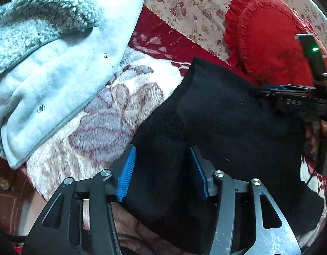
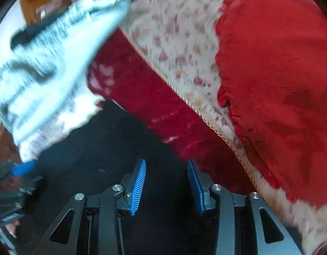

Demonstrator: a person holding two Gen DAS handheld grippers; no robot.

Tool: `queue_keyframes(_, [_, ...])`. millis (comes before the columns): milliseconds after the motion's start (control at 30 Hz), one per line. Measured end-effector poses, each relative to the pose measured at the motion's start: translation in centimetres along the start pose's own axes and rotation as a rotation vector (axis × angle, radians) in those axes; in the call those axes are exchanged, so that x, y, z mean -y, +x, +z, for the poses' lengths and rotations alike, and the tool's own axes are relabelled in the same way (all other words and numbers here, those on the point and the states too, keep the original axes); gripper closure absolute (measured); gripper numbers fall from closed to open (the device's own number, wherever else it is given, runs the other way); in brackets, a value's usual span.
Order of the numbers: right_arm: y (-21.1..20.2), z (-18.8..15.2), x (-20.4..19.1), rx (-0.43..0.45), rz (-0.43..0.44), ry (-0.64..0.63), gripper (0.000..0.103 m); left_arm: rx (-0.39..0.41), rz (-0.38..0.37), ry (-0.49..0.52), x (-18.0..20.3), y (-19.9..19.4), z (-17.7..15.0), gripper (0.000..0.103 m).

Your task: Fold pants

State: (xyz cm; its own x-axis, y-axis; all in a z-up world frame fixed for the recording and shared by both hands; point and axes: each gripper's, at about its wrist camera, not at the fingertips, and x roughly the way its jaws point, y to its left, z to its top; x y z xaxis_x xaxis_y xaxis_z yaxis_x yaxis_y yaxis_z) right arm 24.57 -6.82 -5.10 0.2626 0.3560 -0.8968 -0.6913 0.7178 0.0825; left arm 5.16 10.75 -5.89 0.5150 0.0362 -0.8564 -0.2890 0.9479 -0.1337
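The black pants (image 1: 216,116) lie bunched on a pale fleece blanket with a flower print (image 1: 112,114). My left gripper (image 1: 162,155) hangs just over them, blue pads apart, with a fold of black cloth rising into the gap but not pinched. The right gripper's body (image 1: 299,102), held by a hand, shows at the pants' right edge. In the blurred right wrist view, my right gripper (image 2: 166,165) stands open above the dark pants (image 2: 104,148), nothing between its pads. One blue pad (image 2: 23,168) of the left gripper shows at the left edge.
A light blue fleece jacket (image 1: 57,63) lies to the left of the pants. A red ruffled cushion (image 1: 269,42) sits at the far right on a floral sheet (image 1: 195,6). A dark red patterned blanket (image 1: 159,40) runs between them. A brown garment (image 1: 6,191) lies at the lower left.
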Motion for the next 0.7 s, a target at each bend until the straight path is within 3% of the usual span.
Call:
queue_keyframes(167, [1.3, 0.3, 1.4, 0.018, 0.115, 0.049, 0.064, 0.009, 0.011, 0.000, -0.1, 0.9, 0.3, 0.040])
queue_keyframes(267, [0.4, -0.3, 1.2, 0.047, 0.130, 0.053, 0.079, 0.007, 0.010, -0.007, -0.1, 1.0, 0.3, 0.040])
queue_keyframes(300, [-0.2, -0.4, 0.8, 0.059, 0.130, 0.052, 0.091, 0.005, 0.009, -0.007, -0.1, 1.0, 0.3, 0.040])
queue_keyframes(500, [-7.7, -2.8, -2.4, 0.214, 0.119, 0.054, 0.095, 0.017, -0.019, -0.049, -1.1, -0.8, 0.2, 0.040])
queue_keyframes(633, [-14.6, -6.4, -7.3, 0.343, 0.094, 0.029, 0.098, 0.084, -0.029, -0.117, -3.5, -4.1, -0.2, 0.040])
queue_keyframes(700, [-16.5, -8.2, -9.6, 0.383, 0.122, 0.033, 0.102, 0.117, -0.030, -0.166, -5.4, -5.9, -0.4, 0.040])
